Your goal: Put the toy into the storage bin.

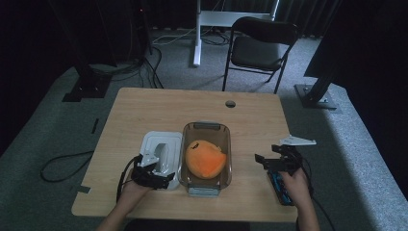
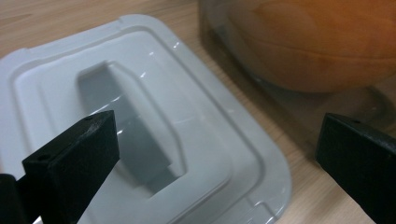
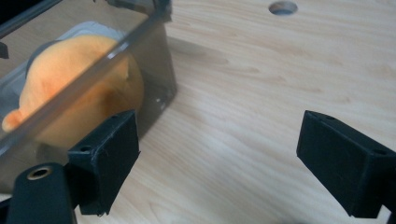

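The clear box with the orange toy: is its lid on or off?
Off. The clear box stands open-topped; its white lid lies flat on the table beside it.

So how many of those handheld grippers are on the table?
2. The left gripper hovers over the white lid beside the clear box; the right gripper is right of the box, jaws open.
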Motion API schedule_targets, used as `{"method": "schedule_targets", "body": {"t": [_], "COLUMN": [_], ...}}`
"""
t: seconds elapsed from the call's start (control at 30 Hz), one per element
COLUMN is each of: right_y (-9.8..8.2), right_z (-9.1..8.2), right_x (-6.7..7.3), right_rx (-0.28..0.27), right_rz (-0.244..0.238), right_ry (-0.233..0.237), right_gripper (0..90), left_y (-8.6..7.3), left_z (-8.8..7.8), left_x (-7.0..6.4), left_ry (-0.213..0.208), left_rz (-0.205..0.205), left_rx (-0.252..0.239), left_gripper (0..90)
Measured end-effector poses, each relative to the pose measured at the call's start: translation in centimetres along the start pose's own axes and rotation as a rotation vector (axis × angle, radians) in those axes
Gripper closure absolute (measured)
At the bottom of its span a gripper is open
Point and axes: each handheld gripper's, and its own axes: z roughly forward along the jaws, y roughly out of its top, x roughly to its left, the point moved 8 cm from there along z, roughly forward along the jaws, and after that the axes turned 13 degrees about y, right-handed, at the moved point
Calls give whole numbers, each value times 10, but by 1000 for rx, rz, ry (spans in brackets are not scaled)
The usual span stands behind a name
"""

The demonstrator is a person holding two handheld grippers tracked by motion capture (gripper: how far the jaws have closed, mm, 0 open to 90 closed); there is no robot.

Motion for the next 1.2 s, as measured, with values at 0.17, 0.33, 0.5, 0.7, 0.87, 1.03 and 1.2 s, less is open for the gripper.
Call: {"method": "schedule_targets", "body": {"t": [0.17,0.33,0.5,0.7,0.87,1.03,1.2], "right_y": [-16,-29,-43,-58,-67,-75,-82], "right_z": [-9,-17,-24,-32,-36,-38,-38], "right_x": [-7,-12,-16,-23,-27,-30,-32], "right_rx": [15,17,27,33,35,37,49], "right_rz": [14,18,41,70,81,90,100], "right_ry": [-21,-37,-43,-66,-82,-88,-86], "right_gripper": [124,124,124,124,124,124,123], "left_y": [2,5,8,10,13,18,22], "left_z": [7,10,12,14,17,20,24], "left_x": [-13,-21,-28,-40,-48,-58,-71], "left_ry": [-19,-17,-28,-49,-58,-73,-95], "left_rz": [20,34,40,56,73,87,103], "left_rx": [3,-6,-9,-10,-10,-16,-20], "left_gripper": [2,3,3,3,2,2,2]}}
